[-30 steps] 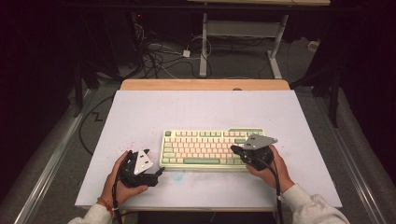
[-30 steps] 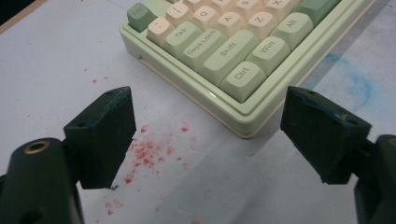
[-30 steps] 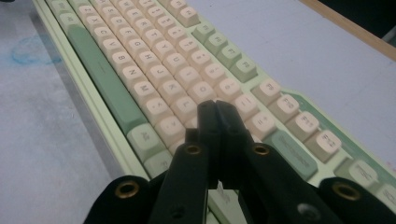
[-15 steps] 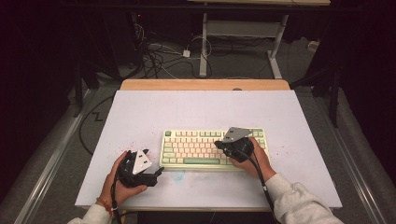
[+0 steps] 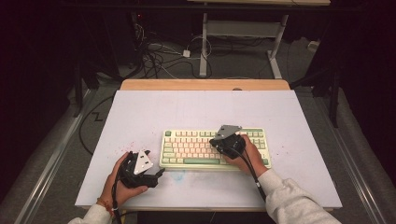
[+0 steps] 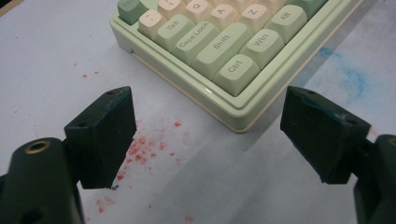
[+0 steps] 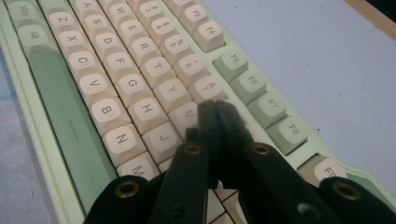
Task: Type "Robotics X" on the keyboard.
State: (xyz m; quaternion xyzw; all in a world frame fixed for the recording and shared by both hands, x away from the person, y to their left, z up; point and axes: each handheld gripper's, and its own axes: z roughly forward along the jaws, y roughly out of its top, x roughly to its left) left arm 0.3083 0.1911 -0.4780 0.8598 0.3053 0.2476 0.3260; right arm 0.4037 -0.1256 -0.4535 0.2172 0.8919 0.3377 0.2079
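Note:
A pale green keyboard [image 5: 196, 149] with cream keys lies on the white mat, near the front middle. My right gripper [image 5: 214, 140] hovers over its right half, jaws shut with nothing between them. In the right gripper view the closed tips [image 7: 215, 106] sit just above the keys near U [image 7: 183, 114]; contact with a key cannot be told. My left gripper [image 5: 160, 173] rests on the mat by the keyboard's front left corner. In the left gripper view its jaws [image 6: 208, 100] stand wide open, apart from the keyboard, with the Ctrl key [image 6: 236, 70] ahead of them.
The white mat [image 5: 289, 116] covers a table with a wooden back edge [image 5: 205, 84]. Red specks [image 6: 144, 144] and a blue smudge [image 6: 348, 77] mark the mat by the keyboard. Cables [image 5: 159, 56] and desk legs lie on the floor beyond.
The right gripper has moved left along the keyboard, from its right end toward the middle, staying shut. The left gripper has kept still.

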